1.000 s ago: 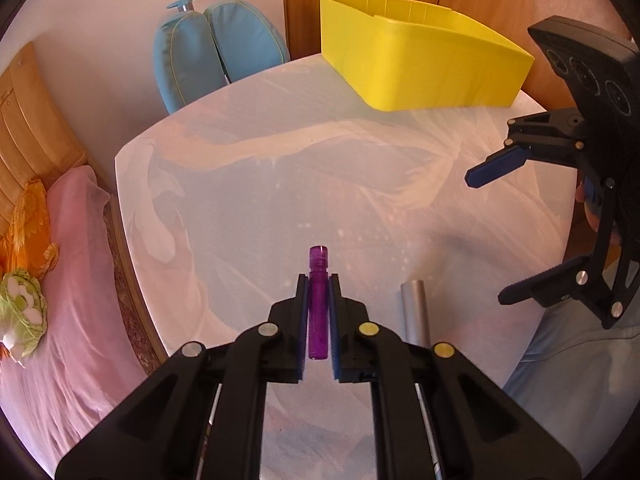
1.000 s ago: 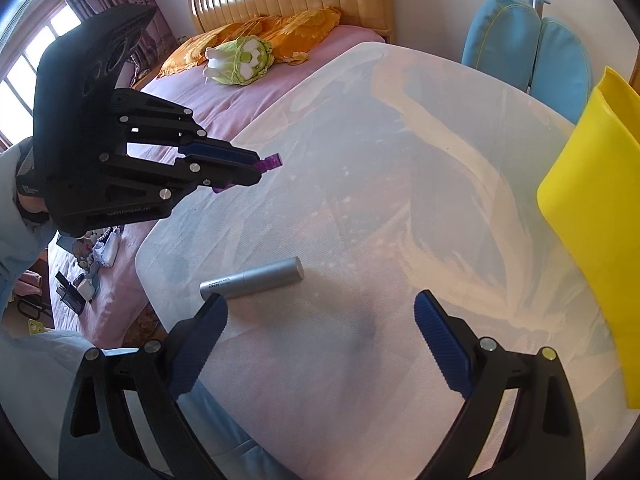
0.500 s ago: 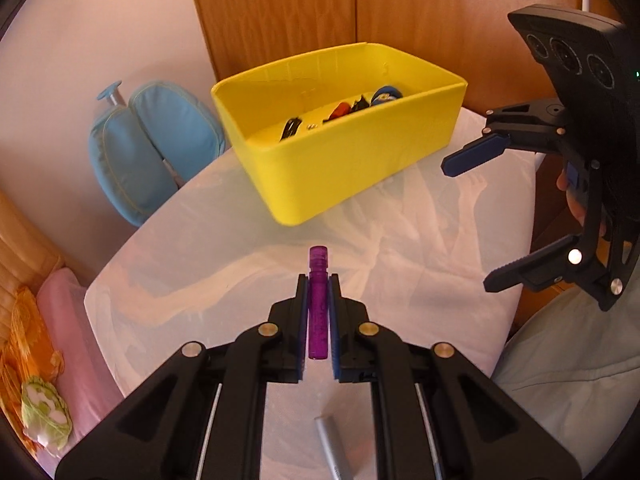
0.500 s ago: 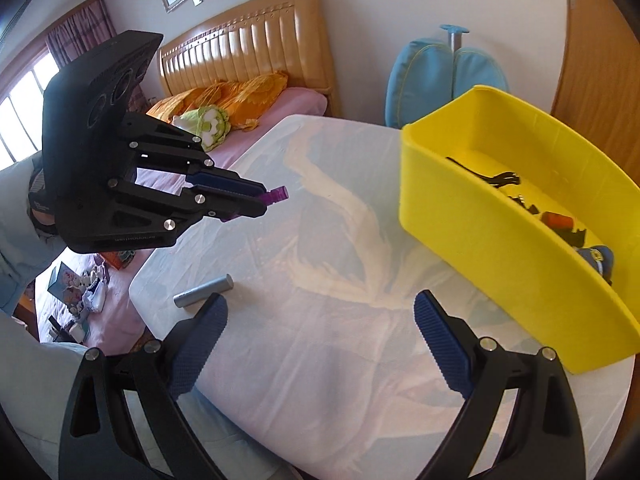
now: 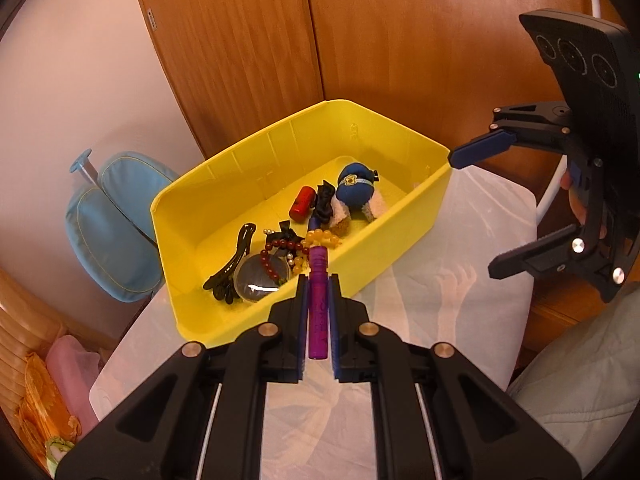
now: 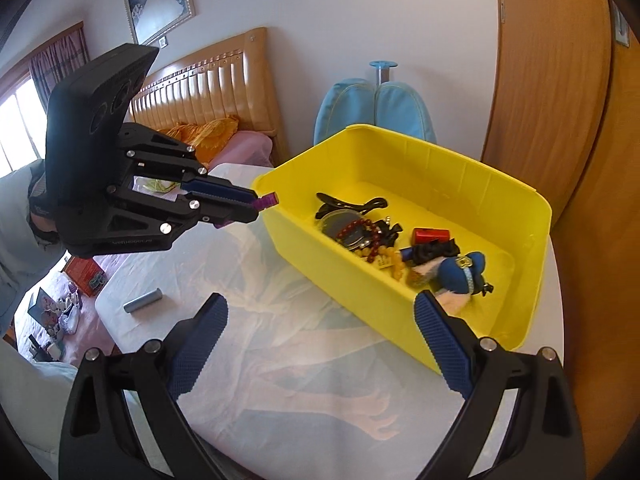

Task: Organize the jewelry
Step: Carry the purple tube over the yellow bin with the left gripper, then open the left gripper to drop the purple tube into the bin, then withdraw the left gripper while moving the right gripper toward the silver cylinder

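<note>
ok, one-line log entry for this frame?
left gripper: shut on purple tube | right gripper: open, empty | yellow bin: tube at rim | silver tube: on table

Purple tube (image 5: 318,304), slim and capped, held lengthwise in the left gripper (image 5: 318,280), its tip at the near rim of the yellow bin (image 5: 384,264) holding beads (image 5: 280,246) and clips.

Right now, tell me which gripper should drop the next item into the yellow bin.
Left. The left gripper is already shut on the purple tube, whose tip sits at the yellow bin rim. The right gripper is open and empty, and the silver tube lies far back on the table.
</note>
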Tool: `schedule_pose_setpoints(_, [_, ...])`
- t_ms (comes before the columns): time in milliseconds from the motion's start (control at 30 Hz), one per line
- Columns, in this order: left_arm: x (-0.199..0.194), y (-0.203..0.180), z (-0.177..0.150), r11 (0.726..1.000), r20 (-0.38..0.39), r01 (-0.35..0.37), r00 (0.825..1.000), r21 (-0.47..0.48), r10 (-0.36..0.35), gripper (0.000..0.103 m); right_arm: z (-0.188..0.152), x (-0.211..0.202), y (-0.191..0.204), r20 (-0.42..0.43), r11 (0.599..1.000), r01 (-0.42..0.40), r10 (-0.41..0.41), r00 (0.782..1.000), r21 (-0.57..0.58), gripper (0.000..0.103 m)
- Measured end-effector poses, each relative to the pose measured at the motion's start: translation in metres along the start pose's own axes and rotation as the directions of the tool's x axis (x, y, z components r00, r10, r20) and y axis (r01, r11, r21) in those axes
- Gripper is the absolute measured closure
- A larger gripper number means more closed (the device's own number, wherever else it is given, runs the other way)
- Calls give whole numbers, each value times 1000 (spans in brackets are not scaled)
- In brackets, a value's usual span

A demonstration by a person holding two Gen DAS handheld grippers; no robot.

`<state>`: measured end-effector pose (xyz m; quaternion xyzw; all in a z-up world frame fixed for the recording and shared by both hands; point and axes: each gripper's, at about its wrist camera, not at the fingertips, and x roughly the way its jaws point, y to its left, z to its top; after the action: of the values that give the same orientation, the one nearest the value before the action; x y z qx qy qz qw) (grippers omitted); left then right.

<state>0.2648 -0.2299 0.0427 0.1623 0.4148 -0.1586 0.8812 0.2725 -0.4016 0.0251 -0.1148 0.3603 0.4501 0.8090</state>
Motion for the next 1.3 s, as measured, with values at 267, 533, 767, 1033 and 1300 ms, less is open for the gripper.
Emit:
schedule_pose_setpoints(267, [65, 40, 54, 995, -60, 54, 997, 87, -49, 93, 38, 40, -64, -22, 992, 50, -47, 999, 113, 8])
schedule_pose_setpoints(533, [164, 61, 93, 978, -235, 118, 969, 171, -76, 93, 51, 107, -120, -239, 962, 136, -78, 968, 239, 8])
schedule_pose_setpoints(767, [190, 64, 89, 976, -298, 138, 951, 169, -83, 92, 49, 124, -132, -283, 954, 174, -102, 954, 245, 7])
schedule_pose_setpoints(1033, [164, 70, 91, 991, -238, 58, 971, 119, -28, 43, 53, 108, -121, -231, 966, 147, -96, 968, 214, 7])
schedule_pose_setpoints(1300, [82, 50, 67, 998, -122, -22, 992, 61, 29, 38, 47, 69, -78, -131, 987, 112, -96, 987, 119, 7])
